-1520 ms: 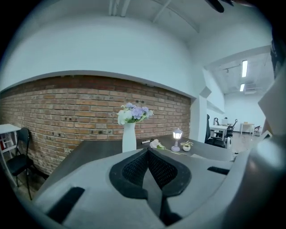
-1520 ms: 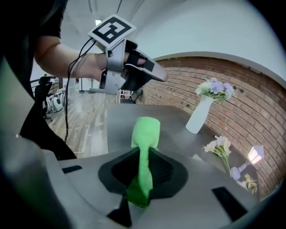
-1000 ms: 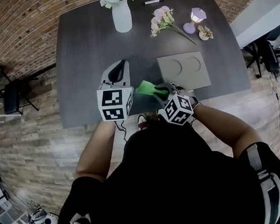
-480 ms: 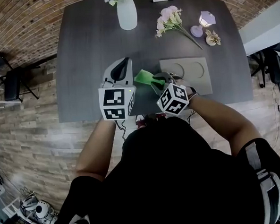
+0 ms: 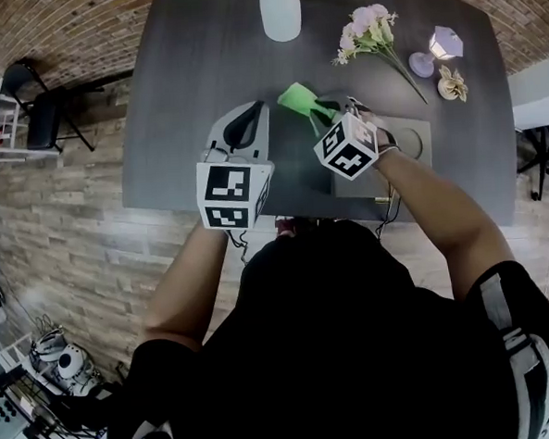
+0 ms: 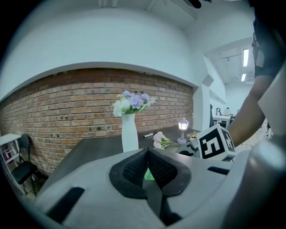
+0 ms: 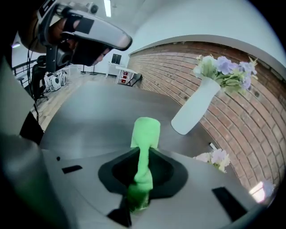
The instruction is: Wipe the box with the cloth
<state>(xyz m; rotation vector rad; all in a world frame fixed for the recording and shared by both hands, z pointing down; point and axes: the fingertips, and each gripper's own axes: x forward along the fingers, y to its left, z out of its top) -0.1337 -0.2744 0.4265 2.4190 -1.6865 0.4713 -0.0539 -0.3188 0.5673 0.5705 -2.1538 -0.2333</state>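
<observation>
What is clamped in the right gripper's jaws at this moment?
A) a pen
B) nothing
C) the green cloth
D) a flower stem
C: the right gripper view shows the right gripper shut on the green cloth, which sticks out past its jaws.

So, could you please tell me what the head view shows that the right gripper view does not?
Only the head view shows the box, partly hidden by the right gripper, plus the left gripper and the lamp. Only the right gripper view shows the green cloth pinched between that gripper's fingers. Both views show the cloth, the white vase and the dark table.
</observation>
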